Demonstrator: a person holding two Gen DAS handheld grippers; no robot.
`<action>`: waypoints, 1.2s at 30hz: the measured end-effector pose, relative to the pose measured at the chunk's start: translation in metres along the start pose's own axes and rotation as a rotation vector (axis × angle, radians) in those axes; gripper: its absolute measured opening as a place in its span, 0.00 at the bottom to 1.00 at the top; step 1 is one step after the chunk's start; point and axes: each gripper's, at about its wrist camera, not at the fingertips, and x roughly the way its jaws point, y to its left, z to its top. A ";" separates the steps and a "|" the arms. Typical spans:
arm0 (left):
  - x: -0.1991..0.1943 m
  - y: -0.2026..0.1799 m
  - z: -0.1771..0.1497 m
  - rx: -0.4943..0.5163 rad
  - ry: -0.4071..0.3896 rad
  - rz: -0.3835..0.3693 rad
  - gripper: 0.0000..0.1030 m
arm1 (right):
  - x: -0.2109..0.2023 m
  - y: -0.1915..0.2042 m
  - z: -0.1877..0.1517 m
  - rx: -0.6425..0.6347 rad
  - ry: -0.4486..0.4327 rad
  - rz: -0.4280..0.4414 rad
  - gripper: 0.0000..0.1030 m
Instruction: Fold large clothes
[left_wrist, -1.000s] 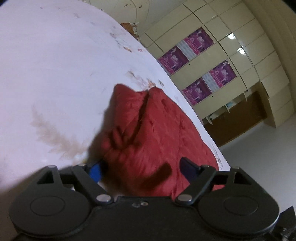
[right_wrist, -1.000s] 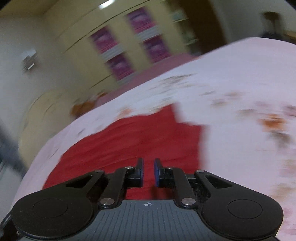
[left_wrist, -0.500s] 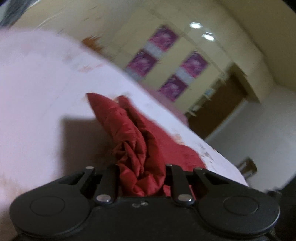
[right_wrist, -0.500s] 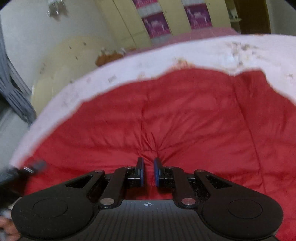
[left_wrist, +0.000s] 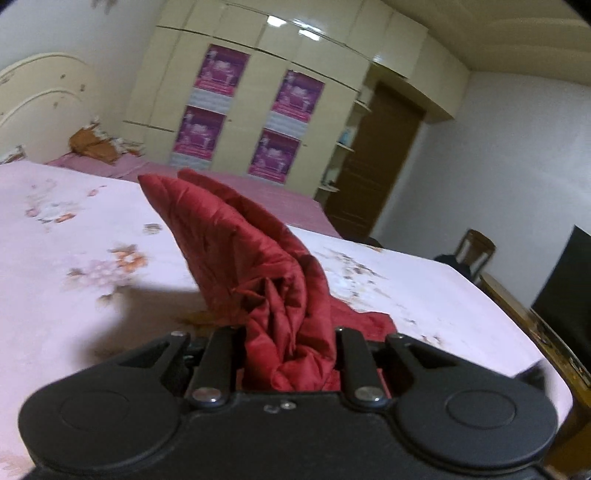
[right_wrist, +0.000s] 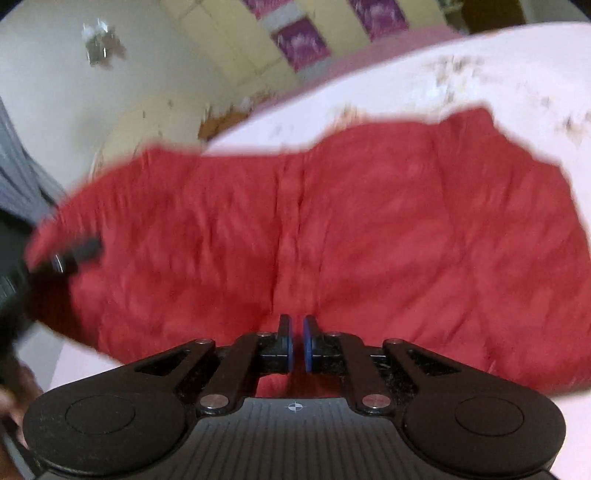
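My left gripper has its jaws clamped on a thick bunch of the red garment, and that end rises off the bed in a creased ridge. From the right wrist view, the rest of the garment lies spread across the bed's pale floral cover, with a seam running down its middle towards my right gripper. Those jaws are nearly together with only a narrow gap, and I see no cloth between the blue pads, so I read that side as holding nothing.

I judge the step in hand to be carrying the left end over for a fold. To do it well, I would keep the clamp firm and lift the bunch high enough that the trailing cloth clears the bed without dragging. I would carry it straight across the seam line so the edges meet squarely. The right gripper could press near the seam to stop the padded fabric from sliding. The cloth looks slippery and puffy, so a slow lay-down should avoid trapped bulges.
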 end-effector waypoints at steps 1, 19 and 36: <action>0.002 -0.006 0.001 0.016 0.003 -0.008 0.17 | 0.010 0.000 -0.004 -0.006 0.015 -0.015 0.07; 0.123 -0.151 -0.028 0.216 0.238 -0.138 0.23 | -0.123 -0.156 0.023 0.243 -0.269 -0.066 0.02; 0.101 -0.083 -0.012 0.087 0.144 -0.075 0.49 | -0.143 -0.141 0.084 0.045 -0.332 0.055 0.31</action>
